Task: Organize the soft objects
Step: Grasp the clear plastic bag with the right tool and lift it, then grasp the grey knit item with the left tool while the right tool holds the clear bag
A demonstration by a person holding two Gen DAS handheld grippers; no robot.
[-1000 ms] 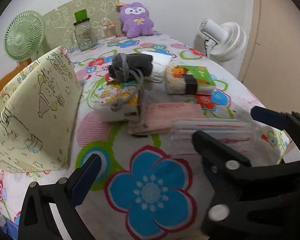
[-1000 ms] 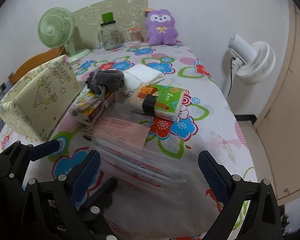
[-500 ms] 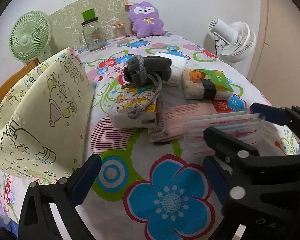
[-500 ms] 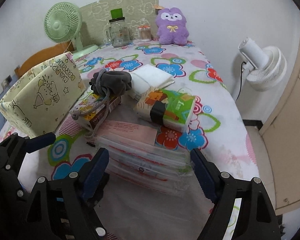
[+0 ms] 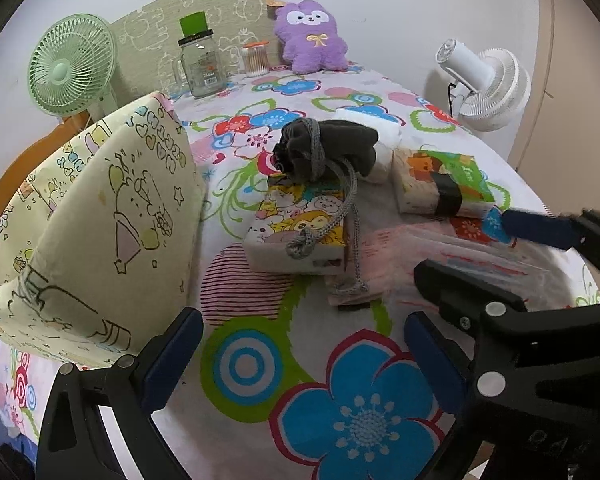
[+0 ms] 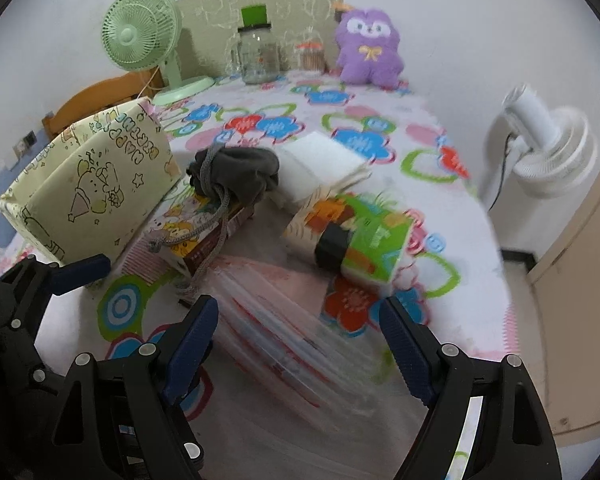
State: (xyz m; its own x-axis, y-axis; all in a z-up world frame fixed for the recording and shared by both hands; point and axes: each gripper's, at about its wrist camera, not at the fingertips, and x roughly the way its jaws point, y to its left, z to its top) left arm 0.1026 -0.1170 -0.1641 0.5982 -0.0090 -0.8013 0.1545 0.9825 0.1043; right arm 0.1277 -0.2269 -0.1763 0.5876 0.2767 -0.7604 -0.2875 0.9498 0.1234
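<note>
The right tool (image 6: 300, 344), jaws wide, straddles the clear plastic-wrapped pink tissue stack (image 6: 296, 320) near the table's front edge (long axis crosswise); left tool (image 5: 300, 356) wide, beside it

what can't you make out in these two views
- Inside of the yellow fabric box: both views show only its outer walls.
- Clear plastic packs: motion-blurred in the right wrist view, and partly behind the right gripper in the left wrist view; the print is unreadable.
- Label on the glass jar: too small.
- White tissue pack: partly hidden behind the grey drawstring pouch.
</note>
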